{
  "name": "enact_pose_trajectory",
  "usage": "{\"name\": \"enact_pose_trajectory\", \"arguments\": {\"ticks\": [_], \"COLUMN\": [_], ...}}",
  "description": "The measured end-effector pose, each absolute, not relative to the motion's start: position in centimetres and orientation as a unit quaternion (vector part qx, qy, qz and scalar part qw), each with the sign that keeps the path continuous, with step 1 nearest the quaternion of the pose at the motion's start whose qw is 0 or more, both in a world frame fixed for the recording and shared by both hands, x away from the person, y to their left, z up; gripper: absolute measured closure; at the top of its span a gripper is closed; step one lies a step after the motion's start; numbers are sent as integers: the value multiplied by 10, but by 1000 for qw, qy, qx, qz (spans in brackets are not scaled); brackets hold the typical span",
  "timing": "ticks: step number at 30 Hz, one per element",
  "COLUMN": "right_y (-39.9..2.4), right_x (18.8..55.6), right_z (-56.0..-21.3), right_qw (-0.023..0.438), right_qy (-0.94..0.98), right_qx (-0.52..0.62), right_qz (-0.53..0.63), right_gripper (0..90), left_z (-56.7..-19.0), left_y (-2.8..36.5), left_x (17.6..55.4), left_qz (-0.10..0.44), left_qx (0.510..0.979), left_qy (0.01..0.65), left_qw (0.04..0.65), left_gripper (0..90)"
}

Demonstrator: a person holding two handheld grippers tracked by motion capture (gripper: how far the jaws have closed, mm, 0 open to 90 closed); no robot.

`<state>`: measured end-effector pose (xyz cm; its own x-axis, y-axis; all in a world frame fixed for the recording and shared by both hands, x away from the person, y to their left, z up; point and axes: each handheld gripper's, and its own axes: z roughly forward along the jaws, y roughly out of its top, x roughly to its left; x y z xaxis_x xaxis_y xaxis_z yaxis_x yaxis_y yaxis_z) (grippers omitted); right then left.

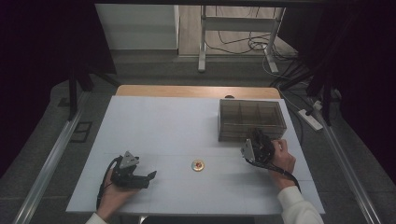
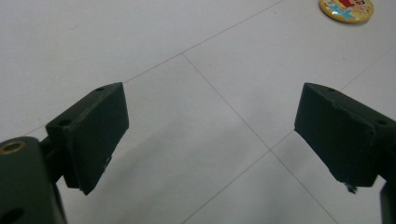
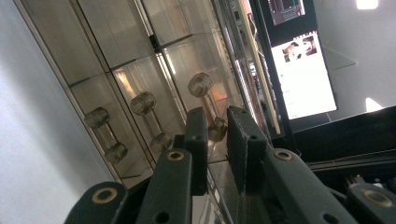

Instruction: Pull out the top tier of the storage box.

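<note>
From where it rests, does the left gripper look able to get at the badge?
Probably yes. The left gripper lies on the table with its jaws wide apart, pointed toward the badge. Nothing stands on the bare surface between them, and the right gripper is off at the box.

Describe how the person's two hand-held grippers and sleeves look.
Both are black. The left hand-held gripper has blocky black jaws, a grey three-cornered plate and a black cable. The right hand-held gripper has brass-coloured rivets, a similar plate and cable. The sleeve is white.
</note>
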<state>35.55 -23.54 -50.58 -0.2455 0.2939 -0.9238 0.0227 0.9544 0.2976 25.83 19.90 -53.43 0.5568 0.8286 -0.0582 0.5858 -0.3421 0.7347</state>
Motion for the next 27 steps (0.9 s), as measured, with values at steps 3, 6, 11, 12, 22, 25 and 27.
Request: {"name": "enact_pose_trajectory", "arguments": {"ticks": [3, 6, 11, 12, 22, 25, 27], "right_y": [-235, -235, -234, -234, -234, -234, -234], "right_x": [355, 355, 355, 355, 354, 354, 354], "right_z": [-506, -507, -507, -507, -507, -507, -508], "right_qw": [607, 612, 614, 615, 617, 619, 621], "right_qy": [781, 779, 778, 778, 776, 775, 773], "right_qx": [98, 93, 91, 90, 87, 84, 84], "right_qz": [107, 101, 98, 98, 95, 94, 94], "right_gripper": [784, 790, 793, 794, 800, 800, 800], "left_z": [-534, -534, -534, -534, -534, -534, -534], "left_y": [199, 199, 199, 199, 200, 200, 200], "left_x": [258, 258, 258, 258, 258, 258, 258], "left_qz": [166, 165, 165, 165, 166, 166, 166], "left_qx": [802, 802, 802, 802, 802, 802, 802], "left_qy": [441, 441, 441, 441, 441, 441, 441], "left_qw": [367, 367, 367, 367, 368, 368, 368], "left_gripper": [97, 97, 97, 97, 97, 97, 97]}}
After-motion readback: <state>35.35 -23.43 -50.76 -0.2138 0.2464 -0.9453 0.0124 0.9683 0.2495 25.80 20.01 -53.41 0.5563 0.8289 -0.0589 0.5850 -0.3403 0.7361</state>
